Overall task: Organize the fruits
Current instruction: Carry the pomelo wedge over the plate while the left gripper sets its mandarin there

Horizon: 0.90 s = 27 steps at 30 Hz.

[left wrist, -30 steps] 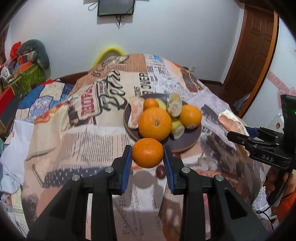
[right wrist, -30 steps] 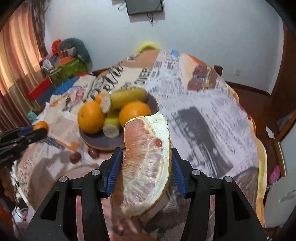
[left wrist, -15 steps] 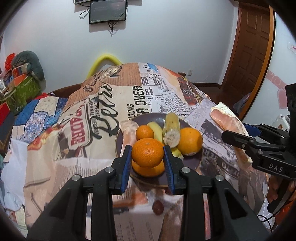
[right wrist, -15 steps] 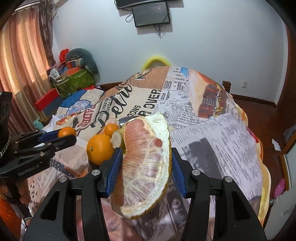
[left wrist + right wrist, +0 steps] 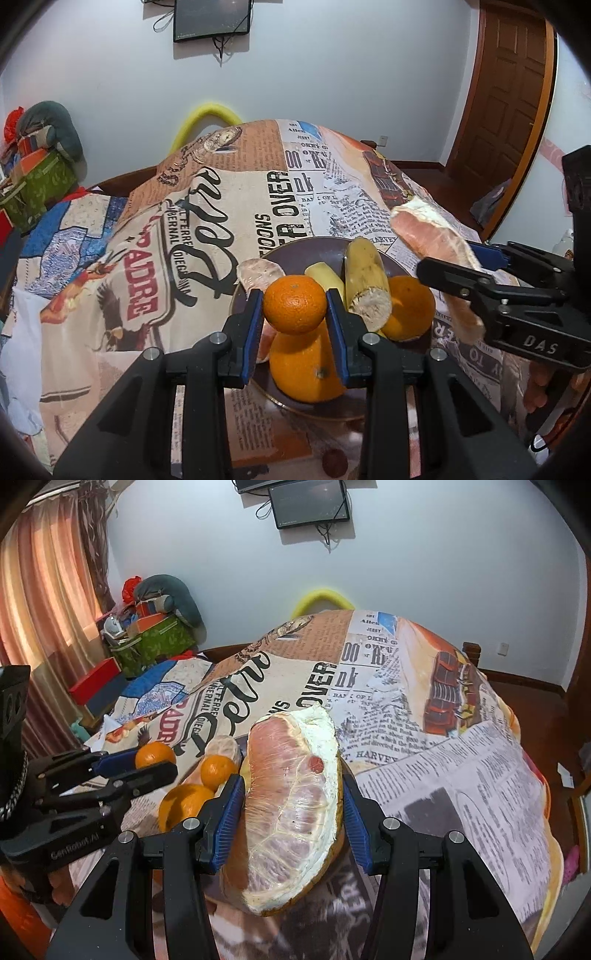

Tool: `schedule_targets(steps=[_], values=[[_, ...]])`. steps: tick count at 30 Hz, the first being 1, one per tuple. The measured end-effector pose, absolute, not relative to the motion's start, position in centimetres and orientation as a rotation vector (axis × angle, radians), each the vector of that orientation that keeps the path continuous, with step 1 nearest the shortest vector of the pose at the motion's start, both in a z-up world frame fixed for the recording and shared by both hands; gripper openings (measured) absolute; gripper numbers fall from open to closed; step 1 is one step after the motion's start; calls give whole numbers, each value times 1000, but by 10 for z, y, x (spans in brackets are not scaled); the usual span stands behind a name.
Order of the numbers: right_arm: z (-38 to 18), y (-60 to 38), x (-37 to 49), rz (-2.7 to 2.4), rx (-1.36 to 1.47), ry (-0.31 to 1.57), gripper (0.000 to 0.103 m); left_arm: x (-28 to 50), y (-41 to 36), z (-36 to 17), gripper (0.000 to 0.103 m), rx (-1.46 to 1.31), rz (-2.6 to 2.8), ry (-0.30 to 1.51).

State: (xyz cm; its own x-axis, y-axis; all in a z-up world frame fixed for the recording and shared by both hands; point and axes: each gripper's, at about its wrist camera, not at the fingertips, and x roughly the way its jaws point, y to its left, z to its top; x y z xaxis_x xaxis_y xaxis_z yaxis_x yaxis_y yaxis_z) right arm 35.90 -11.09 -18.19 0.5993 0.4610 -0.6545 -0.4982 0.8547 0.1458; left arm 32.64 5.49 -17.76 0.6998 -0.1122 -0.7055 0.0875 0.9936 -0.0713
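My left gripper (image 5: 294, 308) is shut on a small orange (image 5: 294, 304), held just above the near side of a dark plate (image 5: 317, 245). The plate carries a large orange (image 5: 306, 373), another orange (image 5: 410, 312), two banana pieces (image 5: 365, 284) and a pomelo segment (image 5: 258, 271). My right gripper (image 5: 291, 805) is shut on a big pink pomelo wedge (image 5: 291, 805), which hides most of the plate in the right wrist view. That gripper and wedge (image 5: 428, 236) hover over the plate's right edge in the left wrist view. The left gripper with its small orange (image 5: 155, 755) shows at the left of the right wrist view.
A newspaper-print cloth (image 5: 207, 206) covers the round table. A small dark fruit (image 5: 334, 461) lies on the cloth in front of the plate. A yellow chair back (image 5: 207, 114) stands behind the table, boxes and bags (image 5: 147, 638) at the left, a wooden door (image 5: 509, 92) at the right.
Both grippers have moved forward over the table toward the plate, each still holding its fruit. The small orange now hangs over the plate's near side instead of short of it.
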Motion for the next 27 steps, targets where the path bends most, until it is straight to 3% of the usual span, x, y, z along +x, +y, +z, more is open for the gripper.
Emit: schedule_targets(steps=[27], values=[[-187, -113, 373, 612, -96, 776, 52, 355, 35, -197, 33, -15, -156, 841]])
